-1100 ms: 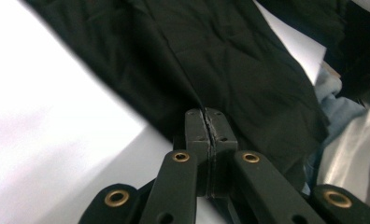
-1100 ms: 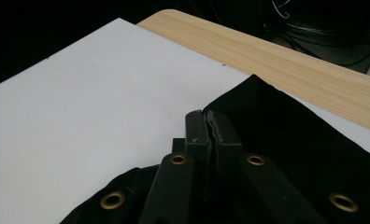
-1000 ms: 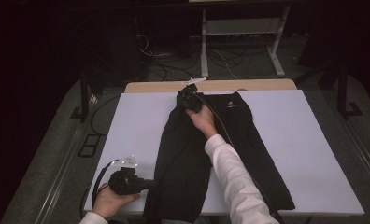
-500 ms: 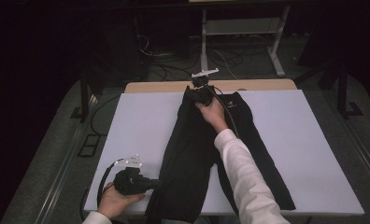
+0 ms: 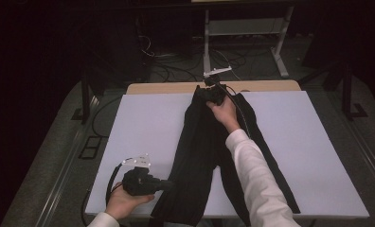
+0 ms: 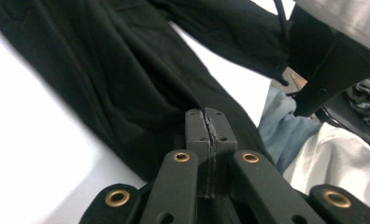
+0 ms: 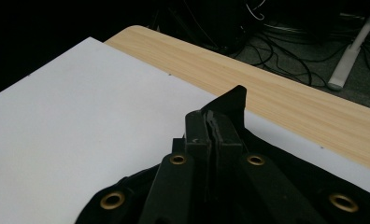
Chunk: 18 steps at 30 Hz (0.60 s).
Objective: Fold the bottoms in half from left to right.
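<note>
Trousers (image 5: 209, 156), black, lie lengthwise on the white counter (image 5: 147, 123), waist at the far end and legs running toward the near edge. High view: one leg lies flat to the right; the other half is doubled over along the centre, so the lengthwise fold appears partly made. Smoothing and the crosswise folds remain, by my judgement. The left gripper (image 5: 169, 185) is at the near hem on the left side, the right gripper (image 5: 205, 91) at the waistband by the far edge.

Left gripper view: jaws closed tight together, with dark cloth (image 6: 127, 93) pinched at their tips; the fabric runs away across the white surface. A light sleeve (image 6: 342, 154) lies beyond.

Right gripper view: jaws closed, a corner of black waistband (image 7: 232, 102) standing up between the tips, raised slightly off the counter. The wooden table edge (image 7: 286, 98) lies just past it.
</note>
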Tool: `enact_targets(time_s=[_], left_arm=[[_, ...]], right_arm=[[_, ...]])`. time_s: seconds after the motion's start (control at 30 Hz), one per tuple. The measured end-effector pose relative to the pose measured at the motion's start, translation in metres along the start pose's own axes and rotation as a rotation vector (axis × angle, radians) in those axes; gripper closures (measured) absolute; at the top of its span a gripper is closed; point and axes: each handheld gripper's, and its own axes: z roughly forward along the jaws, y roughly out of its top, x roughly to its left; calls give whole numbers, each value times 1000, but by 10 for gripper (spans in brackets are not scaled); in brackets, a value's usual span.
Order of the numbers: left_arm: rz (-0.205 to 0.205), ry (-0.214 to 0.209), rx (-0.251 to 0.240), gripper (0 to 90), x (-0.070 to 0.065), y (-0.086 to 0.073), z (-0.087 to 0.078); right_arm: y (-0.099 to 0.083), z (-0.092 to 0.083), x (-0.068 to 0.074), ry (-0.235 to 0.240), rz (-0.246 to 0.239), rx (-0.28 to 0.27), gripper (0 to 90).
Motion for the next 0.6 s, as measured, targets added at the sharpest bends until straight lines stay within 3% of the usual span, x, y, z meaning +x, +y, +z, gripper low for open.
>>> enact_targets(time_s=[0.2,0.6], left_arm=[[32,-28,16,885,-7,13,11],[80,-82,23,885,-19,33,32]], right_arm=[[-5,-9,-13,13,28,-8,864],[-13,-28,-37,-5,49,-5,865]])
